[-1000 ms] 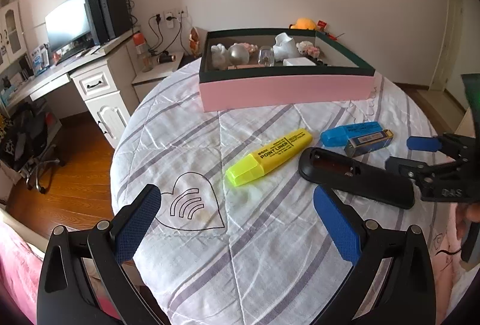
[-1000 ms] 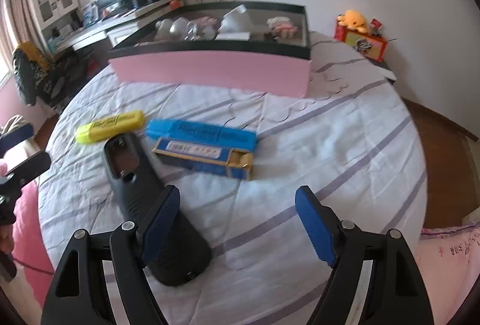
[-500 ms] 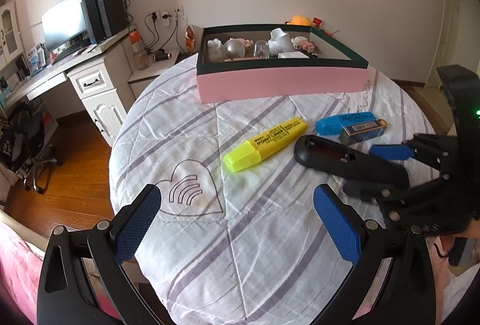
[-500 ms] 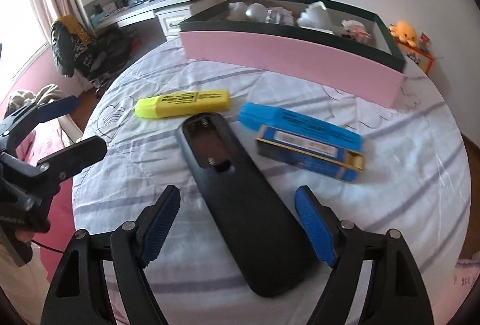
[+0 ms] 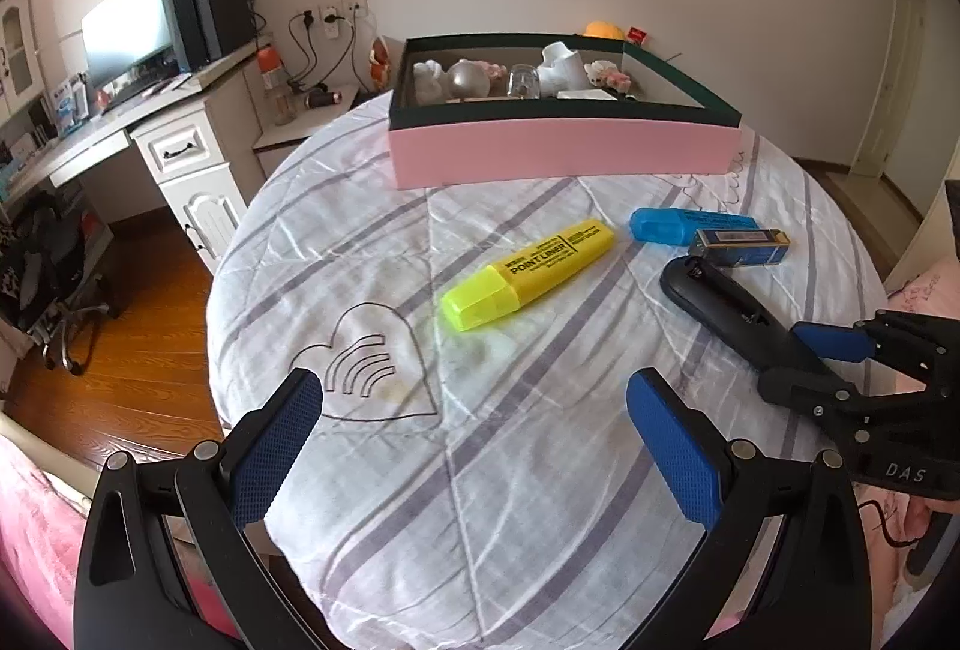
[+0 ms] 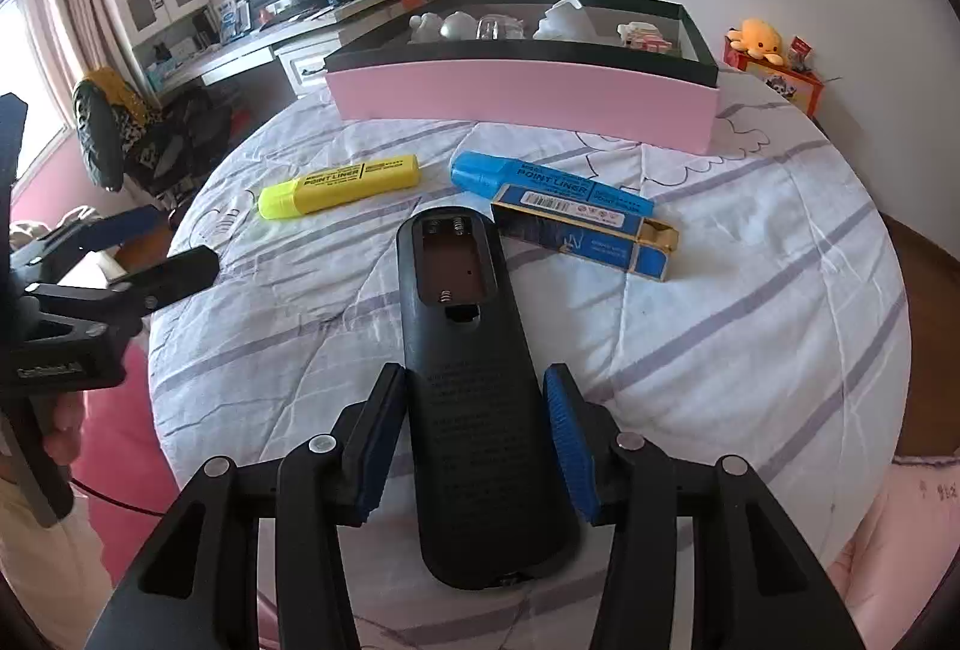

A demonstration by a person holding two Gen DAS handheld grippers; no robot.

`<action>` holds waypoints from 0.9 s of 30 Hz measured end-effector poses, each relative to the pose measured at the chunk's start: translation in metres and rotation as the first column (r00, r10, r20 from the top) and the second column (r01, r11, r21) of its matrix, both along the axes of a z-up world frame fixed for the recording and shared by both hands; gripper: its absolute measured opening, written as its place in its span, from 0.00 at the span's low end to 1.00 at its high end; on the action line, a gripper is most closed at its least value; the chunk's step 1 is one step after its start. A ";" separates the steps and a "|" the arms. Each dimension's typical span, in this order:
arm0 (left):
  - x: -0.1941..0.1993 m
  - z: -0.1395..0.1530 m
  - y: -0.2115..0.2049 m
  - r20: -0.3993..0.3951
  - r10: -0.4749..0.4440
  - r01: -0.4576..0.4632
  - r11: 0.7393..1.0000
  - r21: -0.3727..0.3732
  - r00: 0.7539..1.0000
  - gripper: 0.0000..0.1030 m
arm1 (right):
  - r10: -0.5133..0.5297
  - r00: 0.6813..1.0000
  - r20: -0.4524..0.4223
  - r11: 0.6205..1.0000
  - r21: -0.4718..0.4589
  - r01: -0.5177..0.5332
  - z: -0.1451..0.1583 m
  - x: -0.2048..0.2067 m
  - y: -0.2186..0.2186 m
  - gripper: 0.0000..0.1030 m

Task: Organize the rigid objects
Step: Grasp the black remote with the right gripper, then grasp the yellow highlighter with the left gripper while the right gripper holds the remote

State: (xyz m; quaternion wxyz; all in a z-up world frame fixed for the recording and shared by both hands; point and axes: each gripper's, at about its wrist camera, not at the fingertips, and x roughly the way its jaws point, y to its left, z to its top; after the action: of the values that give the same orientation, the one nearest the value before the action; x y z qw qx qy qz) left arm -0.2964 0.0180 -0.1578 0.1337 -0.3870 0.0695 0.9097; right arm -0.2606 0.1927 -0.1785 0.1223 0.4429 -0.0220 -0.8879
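A black remote (image 6: pixel 468 326) lies back side up on the striped tablecloth, its battery bay open. My right gripper (image 6: pixel 474 410) straddles its near end and its jaws are closing, the blue pads (image 6: pixel 564 434) close alongside its sides. The left wrist view shows the same remote (image 5: pixel 720 299) with the right gripper (image 5: pixel 810 365) at its end. Beyond it lie a yellow highlighter (image 6: pixel 342 185), a blue highlighter (image 6: pixel 540 179) and a small blue box (image 6: pixel 588 239). My left gripper (image 5: pixel 474 440) hovers open near the table's front edge with nothing between its fingers.
A pink box with a dark rim (image 5: pixel 564 146) stands at the back of the round table (image 5: pixel 480 500) and holds several white and glass trinkets. A heart outline (image 5: pixel 366 362) is printed on the cloth. A desk with a monitor (image 5: pixel 126 32) stands to the left.
My right gripper has moved forward over the remote's near end and its jaws have narrowed around it. The left gripper has stayed in place and open.
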 end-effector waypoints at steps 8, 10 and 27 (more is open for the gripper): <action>-0.007 -0.001 0.006 0.003 -0.019 0.019 1.000 -0.016 1.000 1.00 | 0.024 0.999 -0.026 0.999 0.025 -0.023 -0.003 -0.027 -0.015 0.47; -0.012 -0.001 0.007 -0.003 -0.020 0.020 1.000 -0.021 1.000 1.00 | 0.047 0.998 -0.045 0.996 0.078 -0.044 -0.004 -0.029 -0.021 0.46; -0.073 -0.026 0.044 0.063 -0.147 0.150 0.988 -0.047 0.987 0.49 | -0.058 0.997 -0.044 0.998 -0.006 0.058 -0.003 -0.032 0.020 0.44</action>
State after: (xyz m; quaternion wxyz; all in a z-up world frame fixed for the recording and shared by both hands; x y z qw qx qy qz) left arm -0.3697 0.0617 -0.1836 0.1933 -0.4108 0.1174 0.8832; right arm -0.2923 0.2126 -0.1819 0.0978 0.4222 -0.0342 -0.9006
